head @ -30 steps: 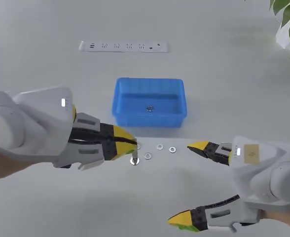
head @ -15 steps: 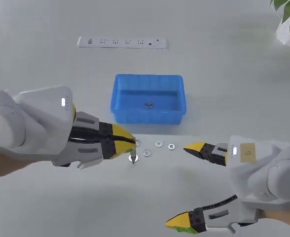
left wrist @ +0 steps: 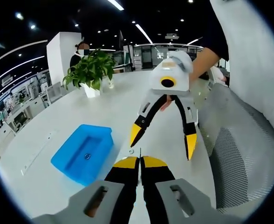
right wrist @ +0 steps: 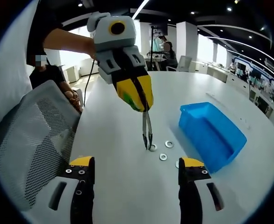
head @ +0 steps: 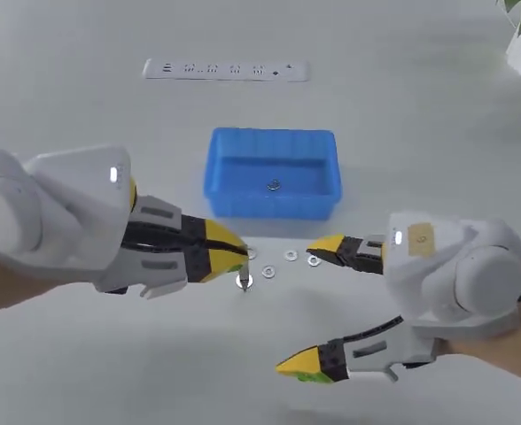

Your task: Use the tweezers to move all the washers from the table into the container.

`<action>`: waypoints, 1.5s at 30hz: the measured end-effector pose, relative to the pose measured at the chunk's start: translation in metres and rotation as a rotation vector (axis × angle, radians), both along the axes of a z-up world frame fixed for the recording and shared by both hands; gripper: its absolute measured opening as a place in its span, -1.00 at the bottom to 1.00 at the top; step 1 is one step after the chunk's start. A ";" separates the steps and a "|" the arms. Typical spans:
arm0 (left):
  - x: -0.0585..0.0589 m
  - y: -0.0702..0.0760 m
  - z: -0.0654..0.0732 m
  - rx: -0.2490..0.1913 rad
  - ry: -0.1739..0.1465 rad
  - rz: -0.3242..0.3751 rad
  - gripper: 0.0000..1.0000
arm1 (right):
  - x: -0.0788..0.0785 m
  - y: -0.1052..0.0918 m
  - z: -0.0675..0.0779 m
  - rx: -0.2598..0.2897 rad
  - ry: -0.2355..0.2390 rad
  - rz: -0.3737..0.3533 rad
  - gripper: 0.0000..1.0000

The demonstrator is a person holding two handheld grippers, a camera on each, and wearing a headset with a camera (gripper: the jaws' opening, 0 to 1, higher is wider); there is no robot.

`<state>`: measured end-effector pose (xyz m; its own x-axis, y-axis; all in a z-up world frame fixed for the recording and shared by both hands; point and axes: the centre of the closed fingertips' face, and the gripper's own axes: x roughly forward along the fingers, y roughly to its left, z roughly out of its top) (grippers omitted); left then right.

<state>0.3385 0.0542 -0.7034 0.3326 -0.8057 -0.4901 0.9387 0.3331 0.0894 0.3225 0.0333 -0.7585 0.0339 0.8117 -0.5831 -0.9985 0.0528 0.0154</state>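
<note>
Jaws of left gripper [head: 241, 255] tight on tweezers [right wrist: 147, 129]; right gripper [head: 294, 307] label [head: 418, 240] illegible

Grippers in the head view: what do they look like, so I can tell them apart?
Both have rounded white housings and black jaws with yellow tips. The left gripper carries a small lit white indicator; the right gripper bears a tan sticker.

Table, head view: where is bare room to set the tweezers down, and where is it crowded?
Bare: the table between the power strip and the blue container; also left of the container and right of it, toward the plant. Crowded: just in front of the container, where the washers, the tweezers, the left tongs and the open right tongs meet.
</note>
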 end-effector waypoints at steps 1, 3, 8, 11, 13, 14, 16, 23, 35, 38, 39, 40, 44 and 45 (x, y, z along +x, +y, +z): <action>0.000 0.001 0.000 -0.003 0.005 0.001 -0.89 | 0.001 0.005 0.000 0.003 0.003 0.015 0.44; -0.001 0.001 0.000 -0.008 0.015 0.000 -0.89 | 0.001 0.012 -0.003 -0.006 0.004 0.043 0.37; -0.001 0.003 0.000 -0.007 0.020 0.003 -0.89 | 0.004 0.032 -0.003 -0.007 -0.052 0.109 0.08; 0.003 0.004 0.000 -0.004 0.021 0.012 -0.89 | 0.004 0.042 -0.004 -0.005 -0.046 0.134 0.01; 0.003 0.004 0.000 -0.002 0.022 0.008 -0.89 | 0.006 0.045 -0.008 -0.020 -0.060 0.147 -0.03; 0.003 0.004 0.000 -0.002 0.024 0.005 -0.89 | 0.007 0.045 -0.009 -0.025 -0.064 0.151 -0.06; 0.003 0.003 0.000 -0.006 0.027 0.003 -0.89 | 0.009 0.047 -0.010 -0.026 -0.055 0.152 -0.17; 0.001 0.001 0.000 -0.013 0.034 -0.005 -0.89 | 0.012 0.048 -0.017 -0.042 -0.043 0.176 -0.44; 0.002 0.004 -0.001 -0.004 0.038 -0.010 -0.89 | 0.016 0.057 -0.016 -0.053 -0.076 0.227 -0.77; 0.001 0.003 -0.001 -0.005 0.042 -0.013 -0.89 | 0.015 0.056 -0.017 -0.057 -0.083 0.240 -0.78; 0.000 0.003 -0.001 -0.006 0.043 -0.015 -0.89 | 0.014 0.056 -0.017 -0.057 -0.082 0.243 -0.78; 0.000 0.002 -0.001 -0.007 0.044 -0.016 -0.89 | 0.014 0.056 -0.017 -0.056 -0.085 0.246 -0.79; 0.000 0.001 -0.001 -0.004 0.040 -0.020 -0.89 | 0.014 0.055 -0.017 -0.046 -0.114 0.263 -0.80; 0.000 0.000 -0.001 -0.003 0.040 -0.022 -0.89 | 0.014 0.054 -0.017 -0.045 -0.113 0.261 -0.81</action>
